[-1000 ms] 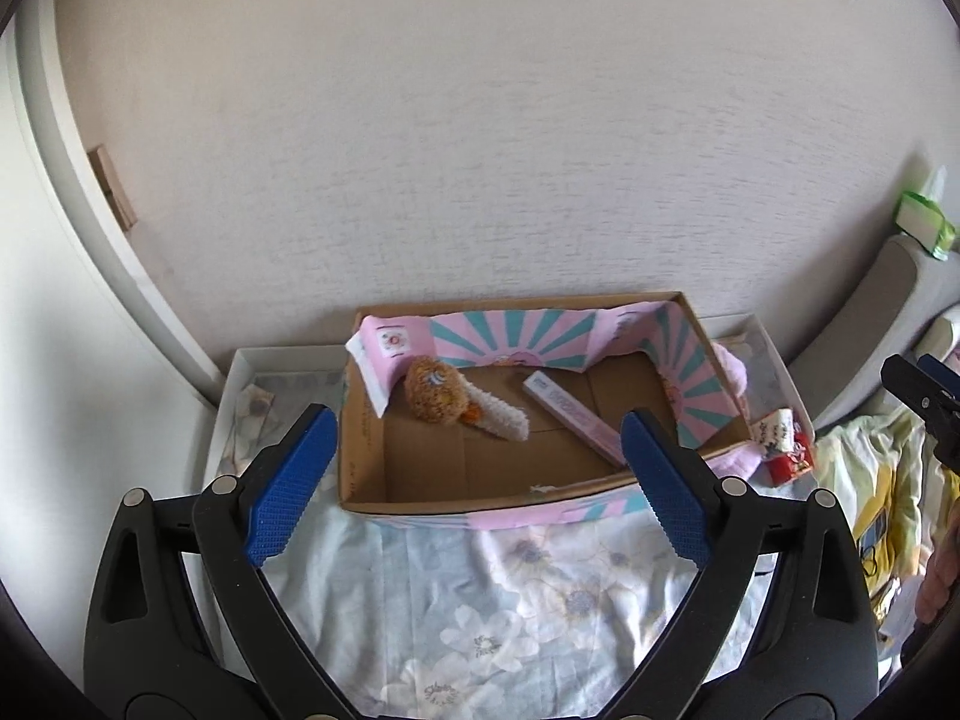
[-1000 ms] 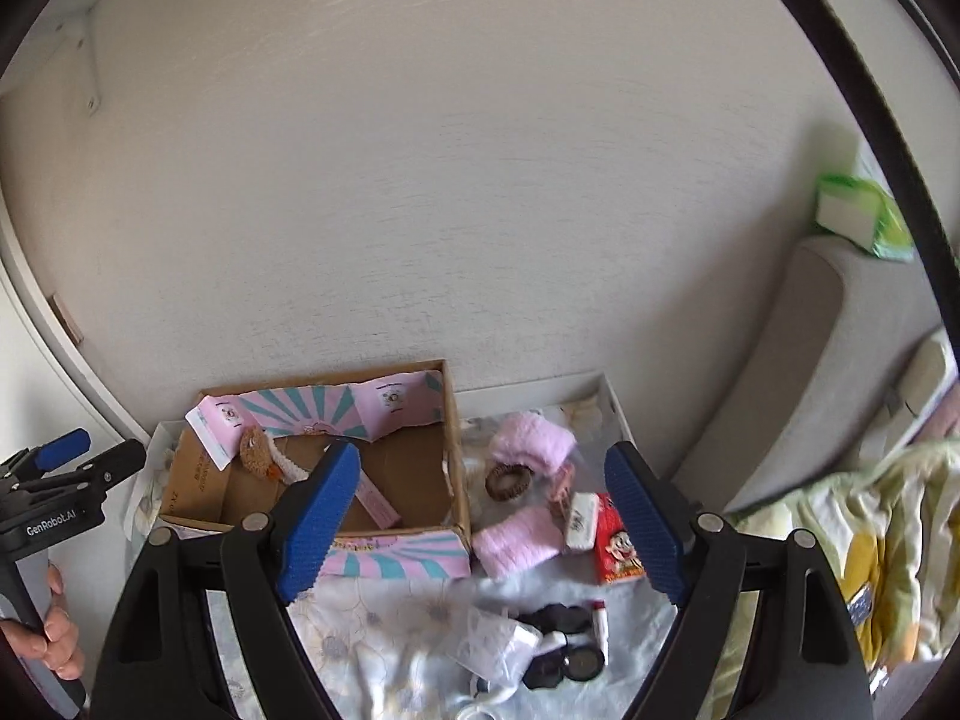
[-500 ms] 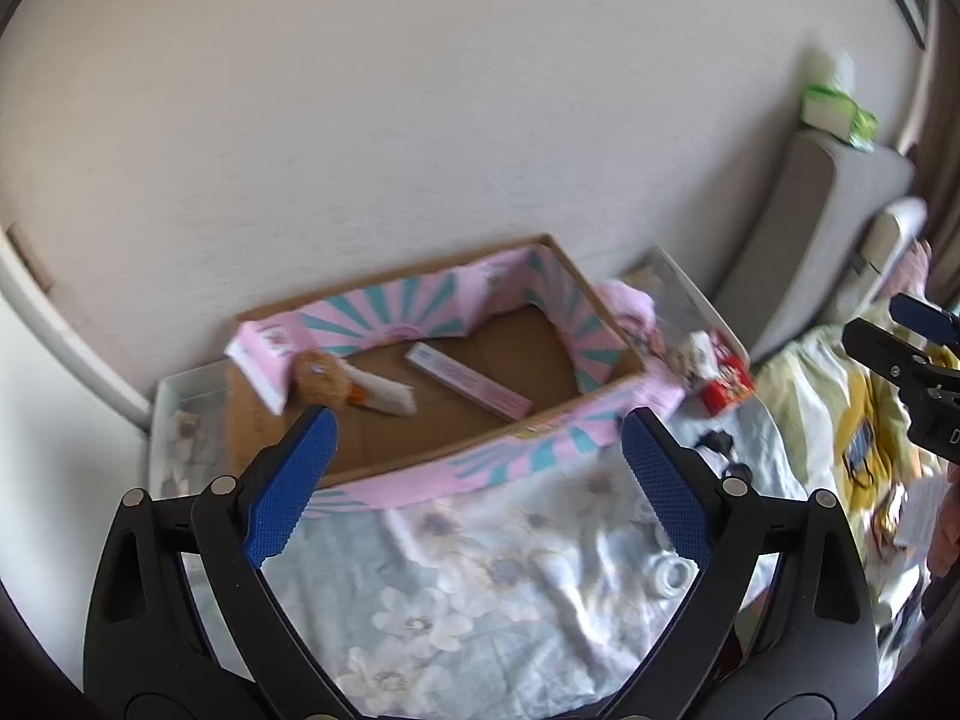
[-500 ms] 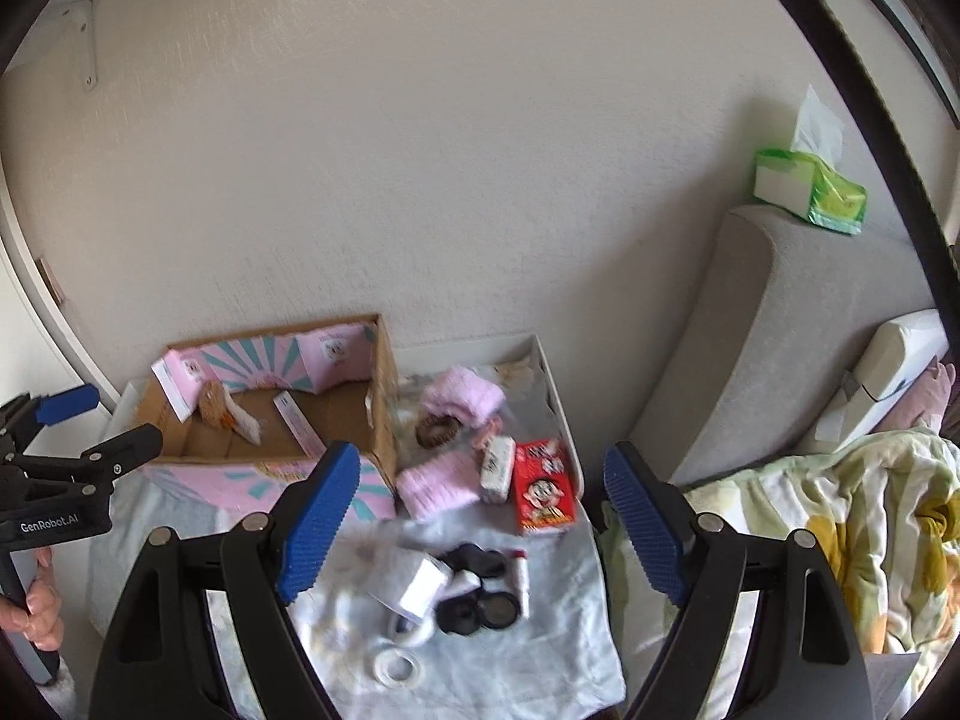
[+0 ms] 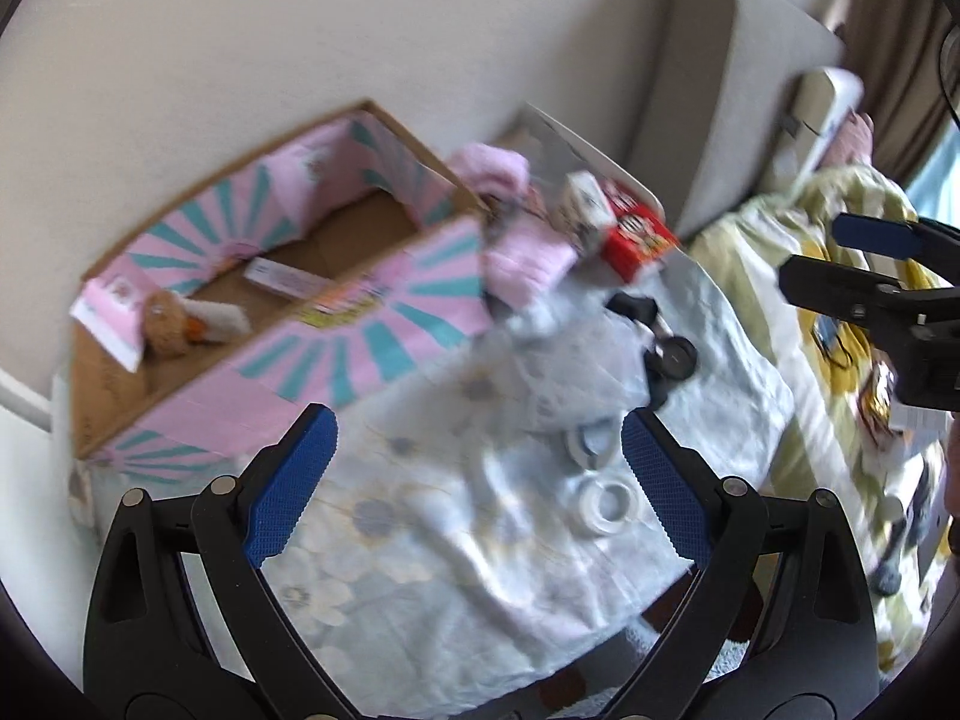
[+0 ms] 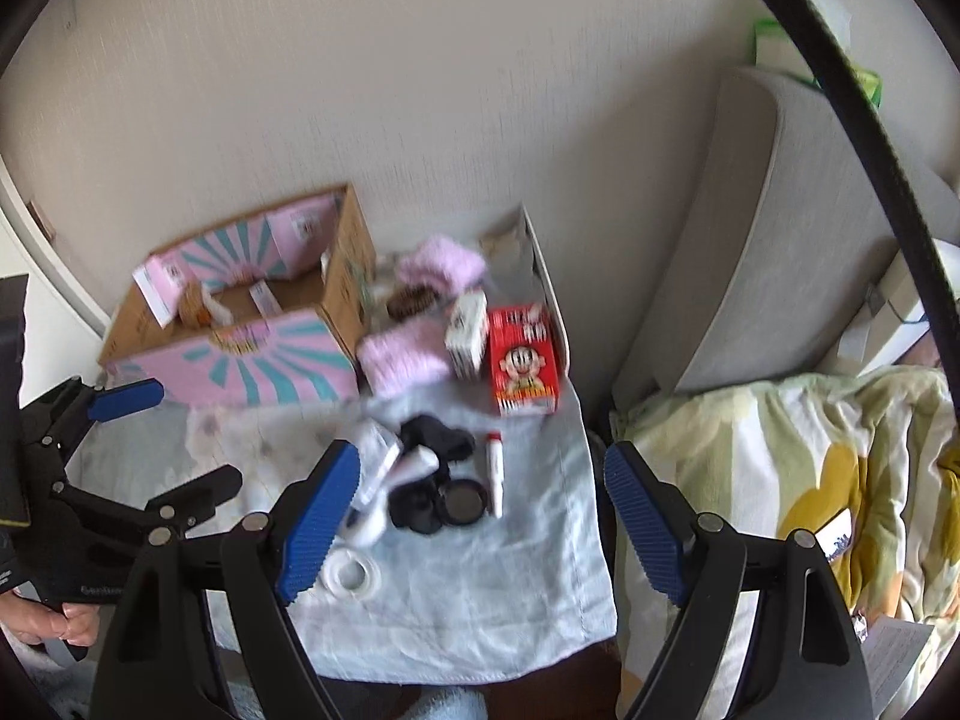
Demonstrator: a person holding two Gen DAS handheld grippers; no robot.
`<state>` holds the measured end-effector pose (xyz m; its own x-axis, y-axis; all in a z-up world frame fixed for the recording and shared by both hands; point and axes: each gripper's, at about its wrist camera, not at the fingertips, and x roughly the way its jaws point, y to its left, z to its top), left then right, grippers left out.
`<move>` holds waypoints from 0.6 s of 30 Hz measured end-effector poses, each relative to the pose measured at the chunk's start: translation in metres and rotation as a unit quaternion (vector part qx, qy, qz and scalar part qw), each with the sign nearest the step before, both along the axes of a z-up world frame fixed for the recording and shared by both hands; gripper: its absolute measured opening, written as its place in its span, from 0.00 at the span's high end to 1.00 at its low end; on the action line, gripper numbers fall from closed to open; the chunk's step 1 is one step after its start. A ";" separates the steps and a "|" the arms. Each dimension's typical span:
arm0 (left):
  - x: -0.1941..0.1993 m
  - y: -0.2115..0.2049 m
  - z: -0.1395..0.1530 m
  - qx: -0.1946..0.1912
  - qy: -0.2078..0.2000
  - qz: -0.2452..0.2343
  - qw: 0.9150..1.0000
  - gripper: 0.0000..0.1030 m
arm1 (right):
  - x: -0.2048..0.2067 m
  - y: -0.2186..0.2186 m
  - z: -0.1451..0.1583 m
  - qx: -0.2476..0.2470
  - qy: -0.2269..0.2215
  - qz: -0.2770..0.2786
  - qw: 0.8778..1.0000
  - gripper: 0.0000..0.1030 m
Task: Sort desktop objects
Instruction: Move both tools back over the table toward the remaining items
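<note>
Evidently the pink-and-teal cardboard box is the landmark here, standing against the wall at the back left of a small table under a pale floral cloth, its top open so things can be dropped in. It already holds a brown plush toy and a long pink carton, which suggests it is the collecting bin.

The unsorted things lie to the right of the box and in front of it. Two pink fluffy cloths sit just beside its right wall, then a white carton and a red snack box a little farther right. Nearer the front, off the box's right corner, a cluster lies close together: black compacts, a white tube with a red cap, a white bottle and rolls of white tape. They look scattered, waiting to be picked one by one.

The left gripper has its jaws wide apart with nothing between them; it tilts steeply down over the cloth in front of the box, roughly above the tape rolls. The right gripper is likewise spread wide and empty, angled down toward the compacts and tube. A hand grips the left tool's handle. I judge both are approaching for a first pick.
</note>
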<state>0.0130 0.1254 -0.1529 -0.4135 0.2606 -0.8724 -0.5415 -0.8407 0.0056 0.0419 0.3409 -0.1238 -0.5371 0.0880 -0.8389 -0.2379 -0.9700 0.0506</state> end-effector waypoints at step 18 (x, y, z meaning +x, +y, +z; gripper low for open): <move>-0.004 0.021 -0.046 0.006 -0.054 0.008 0.998 0.07 | 0.002 0.010 -0.074 -0.038 -0.066 0.041 0.996 0.21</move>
<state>0.0091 0.1459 -0.1986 -0.3205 0.2646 -0.9095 -0.5247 -0.8490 -0.0621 0.0437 0.3514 -0.1981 -0.4248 -0.0174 -0.9051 -0.1676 -0.9810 0.0975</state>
